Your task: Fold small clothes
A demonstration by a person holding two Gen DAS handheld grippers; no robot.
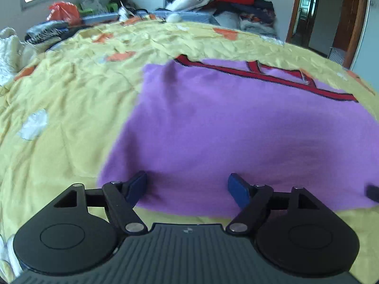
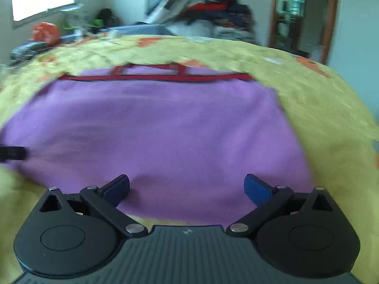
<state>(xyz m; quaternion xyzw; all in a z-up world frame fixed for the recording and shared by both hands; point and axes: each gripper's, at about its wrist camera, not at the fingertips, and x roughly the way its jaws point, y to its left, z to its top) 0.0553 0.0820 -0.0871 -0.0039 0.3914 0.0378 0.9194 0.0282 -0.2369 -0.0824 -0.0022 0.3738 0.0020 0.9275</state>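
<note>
From my left wrist, my left gripper (image 1: 187,185) has its jaws spread wide with nothing between them. The purple garment (image 1: 225,127) lies flat on the yellow bedspread (image 1: 71,108), stretching ahead of both fingertips; its near hem sits just under and behind my pads, and its left edge runs away just outside my left finger. The red-trimmed band (image 1: 267,75) is at the far end, well ahead of the jaws. It looks like thin, soft knit: light, limp, likely to sag and drag if I lift one corner alone. I judge the near left corner, just beside my left finger, the best place to pinch.

From my right wrist, my right gripper (image 2: 187,188) is also spread and empty. The garment (image 2: 165,127) fills the space ahead of the jaws, its right edge just beyond my right finger. The near right corner there is my matching hold; the picture is blurred, so finer folds I cannot tell.
</note>
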